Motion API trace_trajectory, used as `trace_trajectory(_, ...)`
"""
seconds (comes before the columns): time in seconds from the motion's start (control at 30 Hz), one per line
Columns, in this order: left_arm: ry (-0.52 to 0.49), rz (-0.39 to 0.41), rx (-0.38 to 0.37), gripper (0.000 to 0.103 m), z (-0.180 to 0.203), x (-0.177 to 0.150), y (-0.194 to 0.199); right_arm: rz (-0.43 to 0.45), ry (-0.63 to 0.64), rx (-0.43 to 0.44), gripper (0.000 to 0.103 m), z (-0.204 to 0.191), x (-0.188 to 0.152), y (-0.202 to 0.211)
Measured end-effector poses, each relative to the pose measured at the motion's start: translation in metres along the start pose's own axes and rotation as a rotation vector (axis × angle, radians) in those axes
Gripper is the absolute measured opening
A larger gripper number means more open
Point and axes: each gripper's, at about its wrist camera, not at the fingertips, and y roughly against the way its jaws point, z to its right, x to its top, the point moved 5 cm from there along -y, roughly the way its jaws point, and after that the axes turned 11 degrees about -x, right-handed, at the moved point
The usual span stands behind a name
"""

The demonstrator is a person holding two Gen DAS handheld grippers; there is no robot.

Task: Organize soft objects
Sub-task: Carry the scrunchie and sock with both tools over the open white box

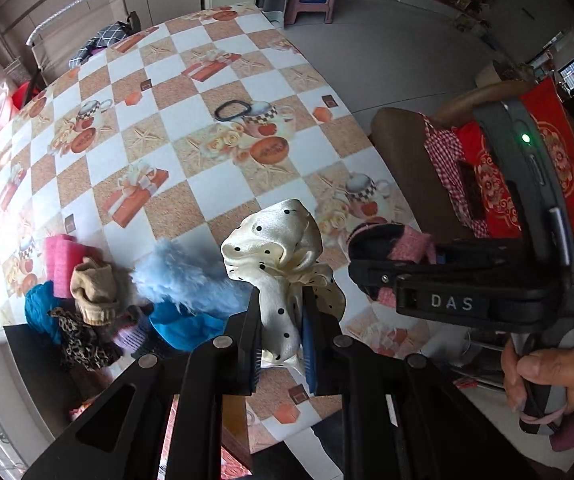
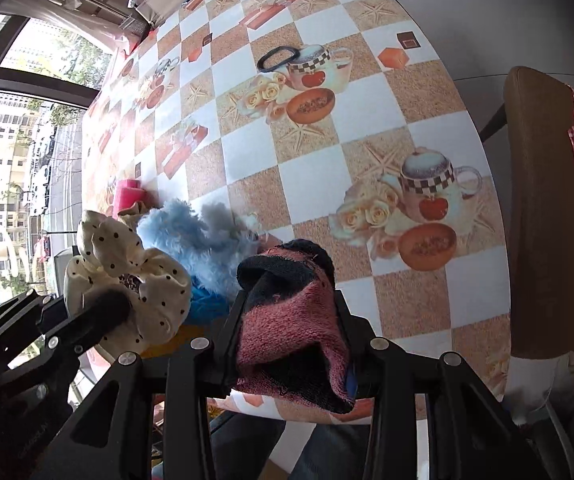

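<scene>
My left gripper (image 1: 281, 300) is shut on a cream polka-dot scrunchie (image 1: 283, 248) and holds it above the table's near edge. In the right wrist view the same scrunchie (image 2: 127, 264) hangs at the left in that gripper (image 2: 103, 308). My right gripper (image 2: 291, 304) is shut on a pink and black terry cloth (image 2: 287, 320), which also shows at the right of the left wrist view (image 1: 407, 246). A pile lies near the left: a pale blue fluffy piece (image 1: 187, 276), a beige sock (image 1: 95, 288), a leopard-print scrunchie (image 1: 79, 340), pink foam (image 1: 61, 260) and blue fabric (image 1: 39, 308).
A black hair tie (image 1: 231, 110) lies mid-table on the checked tablecloth (image 1: 191, 184). A brown chair (image 2: 543, 208) with a red cushion (image 1: 527, 168) stands off the table's right edge. A dark box (image 1: 35, 360) sits beside the pile. A hand (image 1: 547, 372) grips the right tool.
</scene>
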Motion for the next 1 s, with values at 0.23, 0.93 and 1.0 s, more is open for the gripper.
trace_trajectory(0.23,-0.106,-0.038,-0.022,0.018,0.029,-0.047,-0.003,-0.019,-0.022,-0.009,0.04,0.007,-0.038,-0.004)
trace_trajectory(0.93,-0.314,-0.052,-0.101,0.018,-0.006,-0.185,0.05,-0.068,-0.035,-0.083,0.04,-0.072,-0.155,-0.024)
trace_trajectory(1.0,-0.286,-0.038,-0.094,0.018,-0.02,-0.194,0.058,-0.073,-0.001,-0.084,0.04,-0.087,-0.162,-0.025)
